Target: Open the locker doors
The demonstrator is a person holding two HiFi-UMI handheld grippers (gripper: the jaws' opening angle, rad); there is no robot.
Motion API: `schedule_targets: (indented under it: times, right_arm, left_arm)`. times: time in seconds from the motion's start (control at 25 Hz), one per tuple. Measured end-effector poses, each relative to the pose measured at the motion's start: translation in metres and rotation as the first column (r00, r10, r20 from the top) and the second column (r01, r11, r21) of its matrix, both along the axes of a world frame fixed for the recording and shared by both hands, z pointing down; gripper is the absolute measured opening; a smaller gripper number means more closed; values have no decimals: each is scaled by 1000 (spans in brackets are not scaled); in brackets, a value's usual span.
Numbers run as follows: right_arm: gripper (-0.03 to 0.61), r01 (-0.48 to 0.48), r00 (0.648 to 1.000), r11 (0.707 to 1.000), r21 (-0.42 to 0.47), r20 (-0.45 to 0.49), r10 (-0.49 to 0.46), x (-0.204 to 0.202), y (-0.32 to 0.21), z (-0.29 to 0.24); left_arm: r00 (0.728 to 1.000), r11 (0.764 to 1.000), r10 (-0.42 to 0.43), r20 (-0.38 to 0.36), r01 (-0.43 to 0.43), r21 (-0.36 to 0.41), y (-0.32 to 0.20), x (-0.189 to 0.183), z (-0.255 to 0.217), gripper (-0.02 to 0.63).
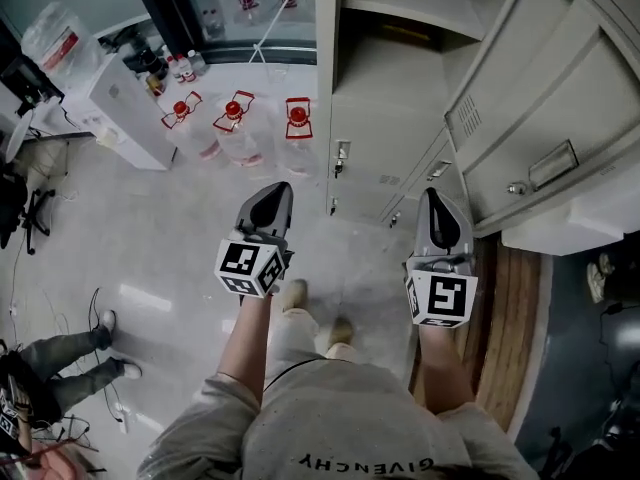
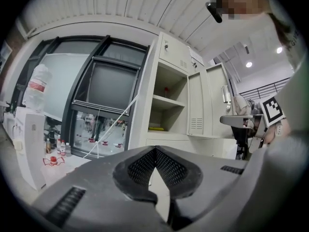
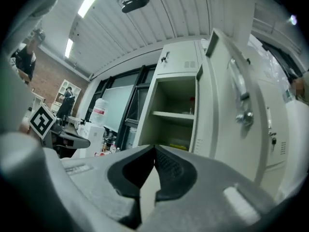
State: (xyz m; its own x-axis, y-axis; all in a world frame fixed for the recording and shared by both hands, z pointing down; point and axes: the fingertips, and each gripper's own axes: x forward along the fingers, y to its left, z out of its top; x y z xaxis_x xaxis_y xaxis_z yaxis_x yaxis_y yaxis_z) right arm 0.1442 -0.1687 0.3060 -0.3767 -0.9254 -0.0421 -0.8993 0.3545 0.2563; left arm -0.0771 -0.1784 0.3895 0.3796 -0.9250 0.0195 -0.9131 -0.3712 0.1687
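A cream metal locker [image 1: 385, 98] stands ahead of me at the upper right of the head view. Its tall upper door [image 1: 540, 108] hangs swung out to the right, showing its handle [image 1: 553, 164] and a shelf inside. The lower doors [image 1: 345, 183] look closed. My left gripper [image 1: 277, 192] is shut and empty, held in the air short of the locker's left edge. The right gripper [image 1: 433, 198] is also shut on nothing, just left of the open door. The open compartment [image 2: 166, 105] shows in the left gripper view beyond the left gripper [image 2: 155, 149]. In the right gripper view, the right gripper [image 3: 155, 148] points at the open door [image 3: 236, 100].
Three water jugs with red caps [image 1: 236, 120] stand on the floor left of the locker, by a white unit [image 1: 125, 98] and a window. A person's legs [image 1: 70, 353] show at lower left. A wooden strip [image 1: 510, 338] runs under the open door.
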Motion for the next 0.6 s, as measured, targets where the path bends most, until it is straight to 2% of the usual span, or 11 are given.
schedule_targets:
  times: [0.36,0.6]
  right_arm:
    - [0,87,996,982,-168,30,-83,-64,-62,96]
    - [0,128,992,958,-256,37,-122,-96,-96,160]
  left_arm:
    - [1000,997,-6,8,6,-74,-44,-35,61,-2]
    - [1000,993,22,-10,-23,-113,-76,-42,105,-2]
